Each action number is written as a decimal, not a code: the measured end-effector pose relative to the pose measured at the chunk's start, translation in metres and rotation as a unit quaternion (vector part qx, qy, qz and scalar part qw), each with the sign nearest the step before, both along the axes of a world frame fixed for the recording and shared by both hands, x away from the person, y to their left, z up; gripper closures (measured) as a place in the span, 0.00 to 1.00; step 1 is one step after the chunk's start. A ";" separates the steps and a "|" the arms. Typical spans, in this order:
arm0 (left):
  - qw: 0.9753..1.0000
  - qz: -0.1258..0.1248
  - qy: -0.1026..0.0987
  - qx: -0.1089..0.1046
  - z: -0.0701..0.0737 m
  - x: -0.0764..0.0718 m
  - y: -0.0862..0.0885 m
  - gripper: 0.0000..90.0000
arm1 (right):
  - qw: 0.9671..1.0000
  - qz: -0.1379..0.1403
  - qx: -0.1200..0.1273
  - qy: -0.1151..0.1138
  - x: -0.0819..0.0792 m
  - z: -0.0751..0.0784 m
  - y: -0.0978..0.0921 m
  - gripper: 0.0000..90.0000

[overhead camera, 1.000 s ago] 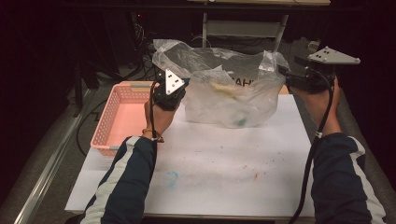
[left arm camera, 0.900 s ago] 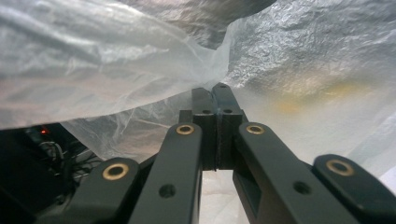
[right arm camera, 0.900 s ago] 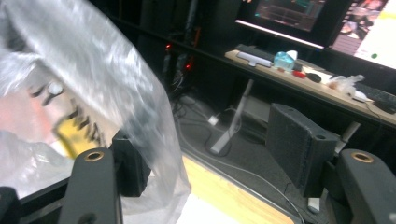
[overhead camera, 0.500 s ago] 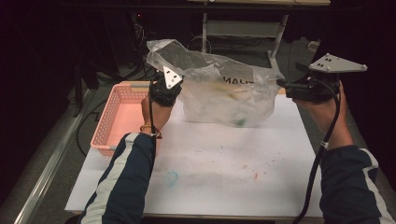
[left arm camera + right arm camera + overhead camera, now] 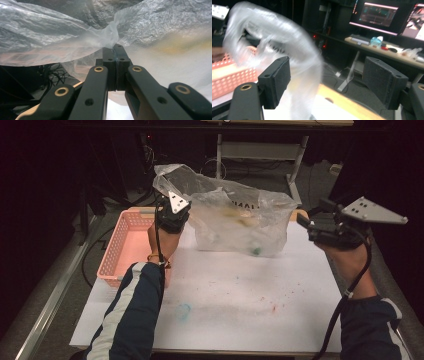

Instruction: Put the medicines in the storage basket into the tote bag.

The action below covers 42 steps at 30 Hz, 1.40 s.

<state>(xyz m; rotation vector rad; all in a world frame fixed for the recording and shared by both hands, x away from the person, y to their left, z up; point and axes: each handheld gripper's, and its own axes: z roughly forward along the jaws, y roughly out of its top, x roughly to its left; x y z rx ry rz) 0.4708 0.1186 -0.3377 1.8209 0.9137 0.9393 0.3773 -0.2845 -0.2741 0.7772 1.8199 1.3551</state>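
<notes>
- The clear plastic bag (image 5: 240,222) sits near the far edge of the worktop (image 5: 240,300), with small things inside it.
- The left gripper (image 5: 115,53) is clamped tight on the bag's thin rim, likely to hold that side up.
- The right gripper (image 5: 325,82) has its jaws wide apart, holding nothing, near the bag's other side, likely ready to grab it.
- A pink basket (image 5: 122,245) waits at the left edge.
</notes>
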 end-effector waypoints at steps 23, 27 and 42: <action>0.998 0.012 0.006 0.056 -0.003 0.034 -0.014 0.97 | 0.993 -0.026 -0.052 0.105 0.099 -0.083 0.011 1.00; 0.997 0.018 0.010 0.072 -0.005 0.041 -0.016 0.97 | 0.995 -0.037 -0.011 0.094 0.088 -0.079 -0.003 0.88; 0.999 0.001 0.025 0.021 -0.002 0.026 0.006 0.57 | 0.998 0.004 -0.008 0.066 0.020 -0.079 0.000 0.57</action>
